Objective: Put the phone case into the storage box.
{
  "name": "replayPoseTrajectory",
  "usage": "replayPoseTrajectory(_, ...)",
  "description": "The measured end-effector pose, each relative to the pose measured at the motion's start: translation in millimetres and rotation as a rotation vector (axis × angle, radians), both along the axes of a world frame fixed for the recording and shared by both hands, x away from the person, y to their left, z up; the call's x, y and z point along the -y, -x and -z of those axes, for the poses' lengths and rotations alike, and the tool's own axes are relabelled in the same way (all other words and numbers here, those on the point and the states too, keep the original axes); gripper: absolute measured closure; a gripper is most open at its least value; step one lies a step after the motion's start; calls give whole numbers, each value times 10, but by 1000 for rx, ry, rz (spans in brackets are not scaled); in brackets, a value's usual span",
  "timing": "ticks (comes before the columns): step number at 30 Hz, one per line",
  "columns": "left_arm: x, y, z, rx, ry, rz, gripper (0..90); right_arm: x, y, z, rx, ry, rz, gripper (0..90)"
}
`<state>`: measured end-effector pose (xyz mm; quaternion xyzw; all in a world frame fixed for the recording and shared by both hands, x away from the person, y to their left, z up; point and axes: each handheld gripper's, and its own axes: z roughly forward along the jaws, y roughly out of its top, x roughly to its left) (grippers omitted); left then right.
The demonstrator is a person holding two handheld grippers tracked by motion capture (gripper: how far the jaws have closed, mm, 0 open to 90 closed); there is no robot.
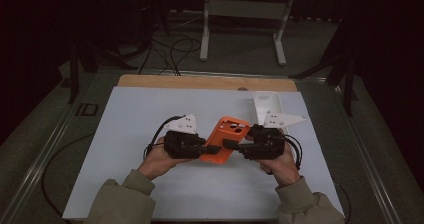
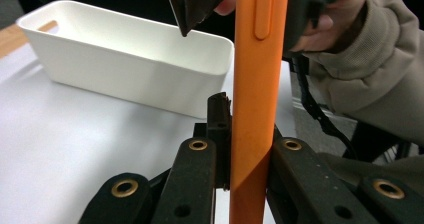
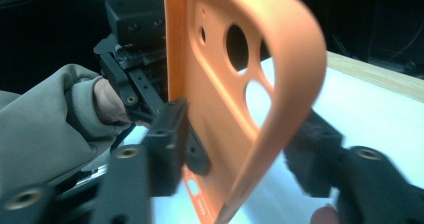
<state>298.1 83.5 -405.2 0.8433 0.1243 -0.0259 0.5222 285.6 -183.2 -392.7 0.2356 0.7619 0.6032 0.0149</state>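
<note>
Both grippers have hold of one orange phone case (image 1: 227,138), lifted just above the white table (image 1: 130,184) and lying between them. The left gripper (image 1: 209,149) has its jaws closed tight on the case's edge – in its own view the case (image 2: 256,109) stands as a narrow orange strip squeezed between the jaws, with a side button showing farther up. The right gripper (image 1: 231,145) comes in from the opposite side; in its own view one jaw lies against the inner face of the case (image 3: 220,84), the other outside the curled rim, so it looks closed on the case wall, though blur makes the far jaw's contact hard to confirm.

The case is probably light and thin, and soft enough to flex (the rim already bows in the right gripper view). It likely twists if the two grips pull unevenly, and its smooth skin could slide out of a shallow pinch. The best hold, I judge, is on the long side walls near the lower end, away from the camera cut-outs, where the back is weakest – a firm but not crushing squeeze.

Beyond the right gripper, well apart from the case, a white bin (image 1: 265,106) sits on the table
</note>
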Motion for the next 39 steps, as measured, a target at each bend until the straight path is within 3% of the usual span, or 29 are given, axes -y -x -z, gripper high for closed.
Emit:
replayPoseTrajectory(2,-29,-4,-7,9,0,-31,860,-2,5,2,-2,13,34,296)
replayPoseTrajectory(7,-75,-5,-13,23,4,-91,860,-4,22,-1,3,37,78,161)
replayPoseTrajectory(13,-130,-8,-27,37,8,-166,859,3,44,-20,12,54,121,96)
replayPoseTrajectory(20,-182,2,-21,55,4,-274,859,27,40,-20,18,48,155,85)
replayPoseTrajectory(29,-230,33,-16,79,4,-370,859,18,49,-5,29,55,172,85)
replayPoseTrajectory(39,-216,96,-37,141,-11,-457,859,27,55,5,39,52,190,86)
